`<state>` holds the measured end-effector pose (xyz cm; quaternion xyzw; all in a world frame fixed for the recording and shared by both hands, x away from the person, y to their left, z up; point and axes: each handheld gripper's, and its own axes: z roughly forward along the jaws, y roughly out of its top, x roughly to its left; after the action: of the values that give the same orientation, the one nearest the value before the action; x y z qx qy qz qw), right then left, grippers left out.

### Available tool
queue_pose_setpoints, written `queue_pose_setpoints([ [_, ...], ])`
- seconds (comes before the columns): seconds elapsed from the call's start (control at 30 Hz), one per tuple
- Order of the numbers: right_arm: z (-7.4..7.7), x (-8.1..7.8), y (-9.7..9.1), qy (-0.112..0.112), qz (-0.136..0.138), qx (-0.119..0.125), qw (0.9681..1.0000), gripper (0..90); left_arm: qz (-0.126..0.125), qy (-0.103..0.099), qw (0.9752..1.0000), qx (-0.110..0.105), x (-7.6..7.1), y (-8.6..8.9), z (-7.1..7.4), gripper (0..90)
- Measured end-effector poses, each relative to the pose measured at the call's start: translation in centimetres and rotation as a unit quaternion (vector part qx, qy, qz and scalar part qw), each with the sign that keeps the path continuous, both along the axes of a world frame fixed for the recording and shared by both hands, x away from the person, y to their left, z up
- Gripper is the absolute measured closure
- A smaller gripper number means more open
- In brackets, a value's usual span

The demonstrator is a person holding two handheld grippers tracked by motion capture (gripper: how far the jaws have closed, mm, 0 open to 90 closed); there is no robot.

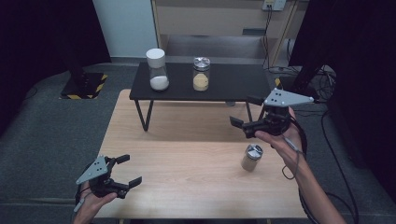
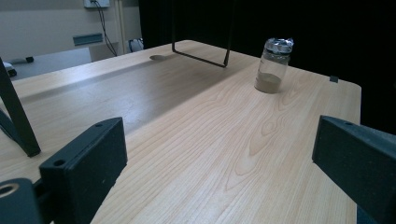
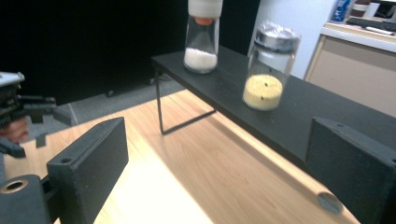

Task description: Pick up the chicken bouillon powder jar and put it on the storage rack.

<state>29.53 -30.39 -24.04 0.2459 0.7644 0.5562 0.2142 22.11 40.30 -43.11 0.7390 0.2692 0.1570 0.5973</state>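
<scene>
The right gripper (image 1: 243,116) hangs with jaws wide and empty above the wooden table (image 1: 187,154), just beside the small silver-lidded jar (image 1: 252,157) standing below it — either a pickup or a release, I cannot tell which. The left gripper (image 1: 129,170), jaws also wide, idles well apart; a grasp would mean lowering around the jar, perhaps bound for the black shelf (image 1: 233,81) with its yellow-grain jar (image 1: 201,73) and white-powder jar (image 1: 157,69).

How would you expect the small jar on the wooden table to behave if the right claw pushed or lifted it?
The small jar looks tall and narrow, so a high push might tip it. It holds only a little powder, so it is probably light. Its clear wall looks smooth and rigid, perhaps slippery; the right claw is open.
</scene>
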Motion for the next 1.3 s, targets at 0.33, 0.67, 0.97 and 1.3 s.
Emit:
queue_pose_setpoints([
  [0.33,-3.1,-3.2,-2.1,0.012,-0.016,-0.003,0.9998,6.7,0.000,0.000,1.0000,0.001,0.0,0.0,0.0,2.0],
  [0.67,-5.6,-5.9,-4.6,0.014,-0.039,0.000,0.9992,6.6,0.001,-0.001,1.0000,0.004,-0.1,-0.1,0.1,2.0],
  [0.97,-7.5,-8.0,-5.6,0.019,-0.058,-0.002,0.9982,6.7,0.000,-0.003,1.0000,0.008,-0.2,-0.2,0.3,2.0],
  [1.3,-9.9,-9.6,-6.8,0.033,-0.074,0.012,0.9966,6.8,0.001,-0.004,0.9999,0.010,-0.3,-0.2,0.3,2.0],
])
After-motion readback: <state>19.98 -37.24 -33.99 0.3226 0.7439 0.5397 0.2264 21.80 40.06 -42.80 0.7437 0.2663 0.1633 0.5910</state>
